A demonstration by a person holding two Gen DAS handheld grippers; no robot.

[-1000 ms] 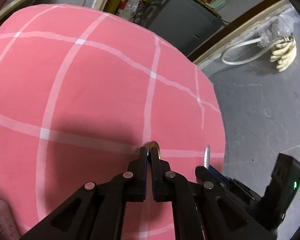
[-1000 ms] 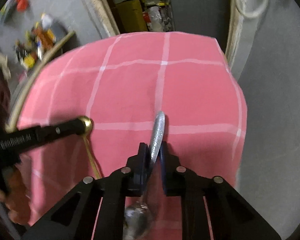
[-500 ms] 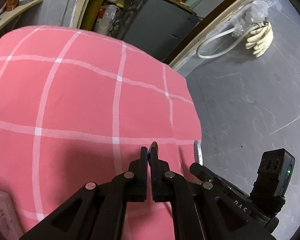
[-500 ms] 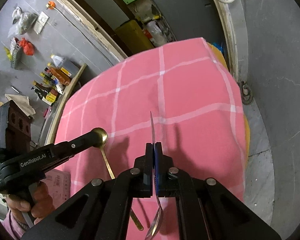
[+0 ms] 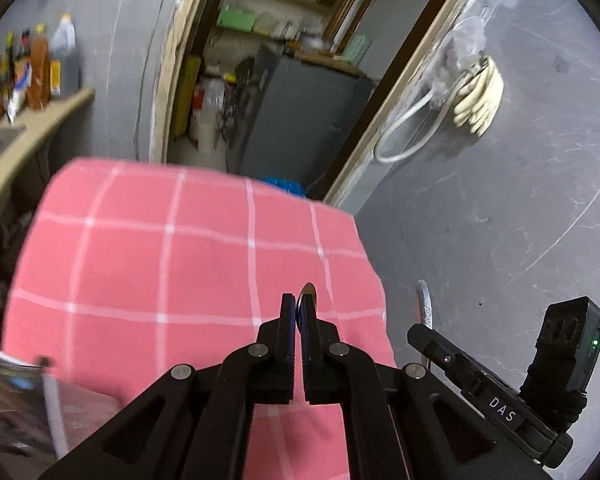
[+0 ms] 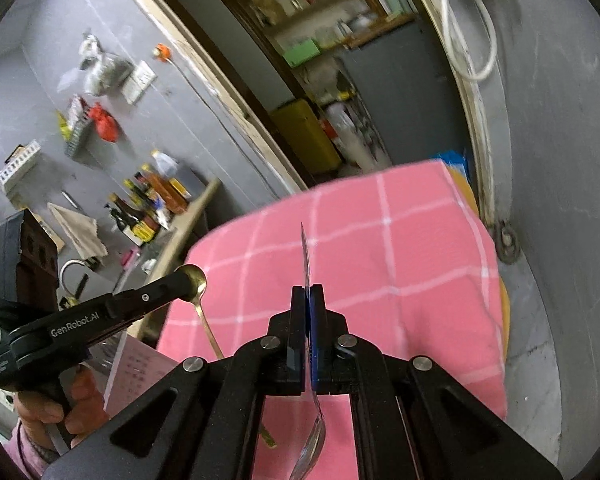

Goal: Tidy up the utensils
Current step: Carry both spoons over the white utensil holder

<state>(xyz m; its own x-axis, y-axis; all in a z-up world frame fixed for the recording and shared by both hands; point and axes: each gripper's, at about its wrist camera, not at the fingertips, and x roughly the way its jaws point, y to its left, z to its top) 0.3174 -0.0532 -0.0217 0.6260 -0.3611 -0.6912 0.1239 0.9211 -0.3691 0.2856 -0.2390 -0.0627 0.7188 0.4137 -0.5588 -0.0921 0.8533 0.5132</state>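
Gold spoon (image 6: 199,294): we lose its handle behind our right gripper (image 6: 309,300). Silver spoon (image 6: 306,256): bowl cut off at the frame's bottom edge. Shelf bottles (image 6: 148,204): labels too blurred for us to read.

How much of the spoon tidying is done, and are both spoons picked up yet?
Yes, both are picked up. The left tongs are shut on the gold spoon, and the right tongs are shut on the silver spoon. Both hang in the air above the pink checked cloth. Still left: putting them where they belong. No holder or tray shows in either view, so nothing looks put away yet.
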